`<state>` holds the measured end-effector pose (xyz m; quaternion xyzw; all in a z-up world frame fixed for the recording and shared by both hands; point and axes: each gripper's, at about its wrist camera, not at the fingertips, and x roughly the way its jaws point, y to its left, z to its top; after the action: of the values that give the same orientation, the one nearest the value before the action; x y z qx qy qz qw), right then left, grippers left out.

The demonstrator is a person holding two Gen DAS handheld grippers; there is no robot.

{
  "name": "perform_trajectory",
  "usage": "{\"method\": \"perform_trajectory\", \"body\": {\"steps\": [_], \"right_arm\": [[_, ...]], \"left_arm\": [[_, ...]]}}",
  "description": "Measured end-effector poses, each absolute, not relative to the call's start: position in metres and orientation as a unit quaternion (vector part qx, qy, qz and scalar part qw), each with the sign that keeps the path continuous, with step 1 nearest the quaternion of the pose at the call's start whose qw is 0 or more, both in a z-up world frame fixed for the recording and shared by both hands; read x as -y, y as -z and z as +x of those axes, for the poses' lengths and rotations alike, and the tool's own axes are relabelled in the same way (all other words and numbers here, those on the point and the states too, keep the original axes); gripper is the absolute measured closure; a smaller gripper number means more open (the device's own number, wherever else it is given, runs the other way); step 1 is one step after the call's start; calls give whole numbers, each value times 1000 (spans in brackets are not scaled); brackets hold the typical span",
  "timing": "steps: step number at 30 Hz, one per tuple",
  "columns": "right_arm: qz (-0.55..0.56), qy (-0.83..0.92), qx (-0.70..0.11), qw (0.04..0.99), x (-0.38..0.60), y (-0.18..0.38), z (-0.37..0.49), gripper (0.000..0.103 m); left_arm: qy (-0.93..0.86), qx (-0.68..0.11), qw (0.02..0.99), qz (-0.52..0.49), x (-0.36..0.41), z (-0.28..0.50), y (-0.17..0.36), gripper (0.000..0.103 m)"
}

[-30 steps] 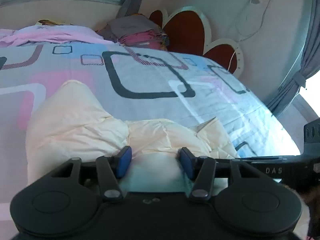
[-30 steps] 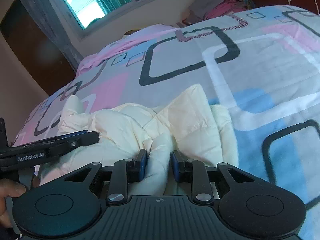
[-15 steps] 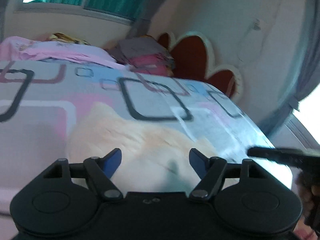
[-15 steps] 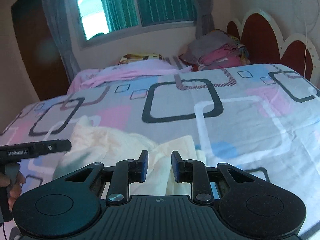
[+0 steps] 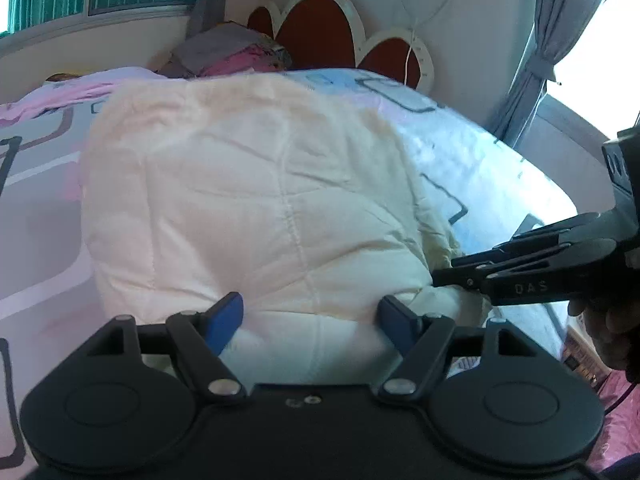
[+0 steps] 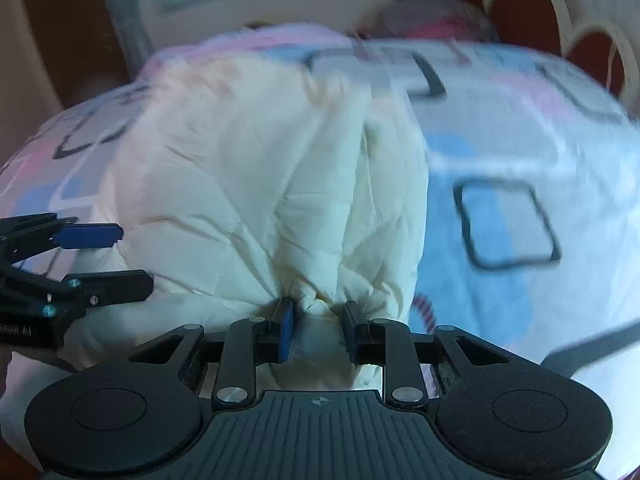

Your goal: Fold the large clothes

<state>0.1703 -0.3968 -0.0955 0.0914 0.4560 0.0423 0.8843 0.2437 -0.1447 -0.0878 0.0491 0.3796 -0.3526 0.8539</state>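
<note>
Now spread higher across the bed: cream quilted garment. Left claw just widened, fabric loose between; right claw pinching bunched hem. Soft, puffy, light; best gripped at edges.

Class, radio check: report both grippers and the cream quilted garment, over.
Left gripper open, just widened, garment between fingers. Right gripper clamped on bunched cream quilted garment. Nothing in the way.
</note>
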Motion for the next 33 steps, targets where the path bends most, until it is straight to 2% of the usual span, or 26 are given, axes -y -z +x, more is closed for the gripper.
{"method": "perform_trajectory", "body": {"steps": [4, 6, 12, 18, 24, 33], "right_arm": [[93, -36, -428, 898, 410, 66, 176, 78], [109, -36, -393, 912, 418, 45, 183, 78], [113, -73, -334, 933, 400, 13, 269, 78], [98, -83, -398, 908, 370, 58, 349, 78], [119, -66, -416, 899, 385, 106, 349, 78], [139, -67, -422, 894, 393, 113, 349, 78]], "left_arm": [[354, -380, 855, 0, 126, 256, 72, 32], [337, -352, 873, -13, 112, 269, 61, 32], [280, -296, 912, -48, 96, 355, 40, 35], [299, -360, 882, -49, 140, 415, 61, 35], [285, -397, 872, -18, 159, 423, 102, 34], [266, -394, 878, 52, 178, 416, 102, 32]]}}
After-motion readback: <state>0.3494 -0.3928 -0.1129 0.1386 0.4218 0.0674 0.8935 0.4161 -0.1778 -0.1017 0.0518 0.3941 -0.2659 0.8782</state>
